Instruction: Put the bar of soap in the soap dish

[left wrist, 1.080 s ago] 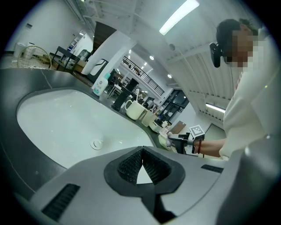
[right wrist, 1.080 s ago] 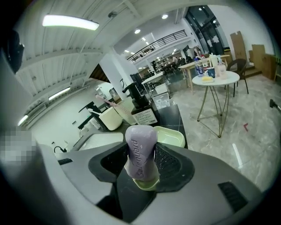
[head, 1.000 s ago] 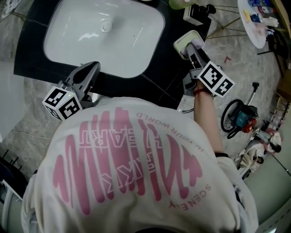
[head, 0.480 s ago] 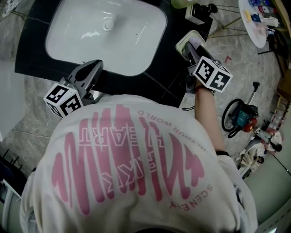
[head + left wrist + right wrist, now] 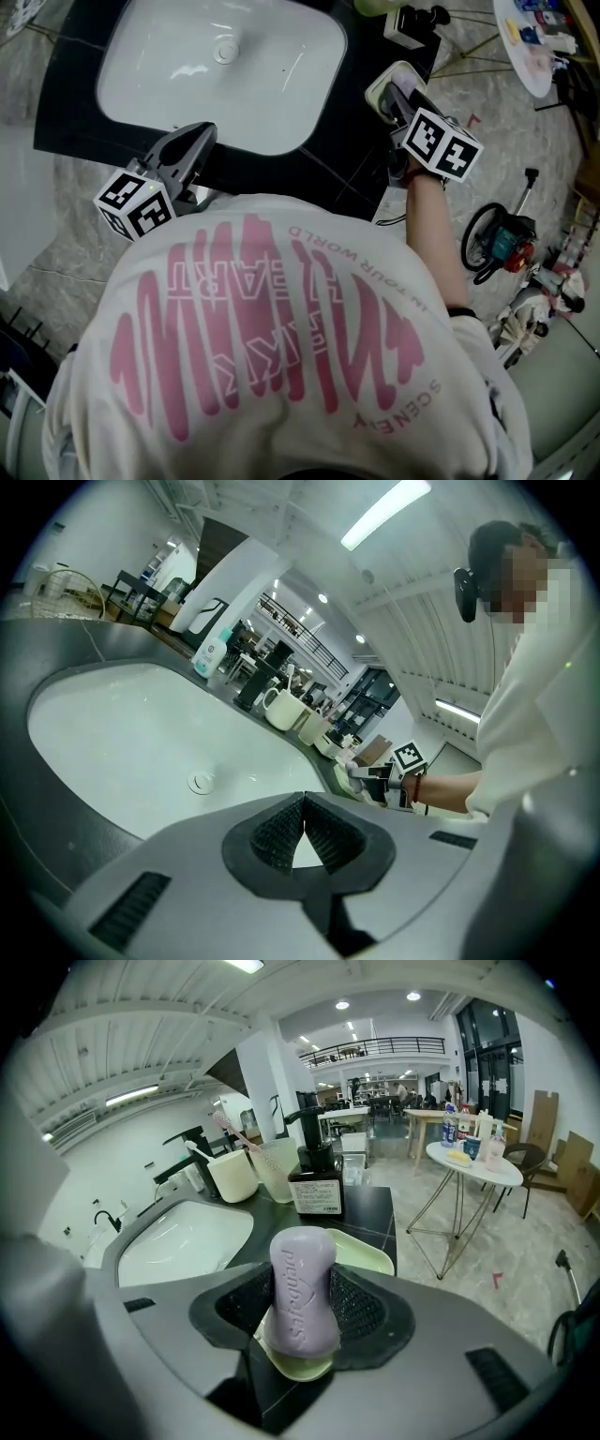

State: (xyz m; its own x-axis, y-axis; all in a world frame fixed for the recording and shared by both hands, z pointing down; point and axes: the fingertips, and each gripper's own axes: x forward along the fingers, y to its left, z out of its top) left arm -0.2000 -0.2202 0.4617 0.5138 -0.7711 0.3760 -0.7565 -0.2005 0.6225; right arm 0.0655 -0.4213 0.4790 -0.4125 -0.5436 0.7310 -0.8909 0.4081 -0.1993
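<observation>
A lilac bar of soap (image 5: 303, 1292) stands upright between the pads of my right gripper (image 5: 302, 1309), which is shut on it. Just below and beyond it lies the pale green soap dish (image 5: 367, 1252) on the black counter; in the head view the dish (image 5: 382, 86) shows at the counter's right end with my right gripper (image 5: 399, 95) over it. My left gripper (image 5: 190, 142) rests at the near rim of the white basin (image 5: 225, 66), its pads (image 5: 281, 832) touching with nothing between them.
A dark pump bottle (image 5: 316, 1188), two cream cups (image 5: 234, 1175) with toothbrushes and a black tap (image 5: 192, 1155) stand behind the dish. A round white table (image 5: 472, 1161) with bottles stands on the floor to the right, and a vacuum tool (image 5: 498, 246) lies nearby.
My right gripper has rolled with the soap in it and shifted slightly right over the dish. The left gripper has stayed put.
</observation>
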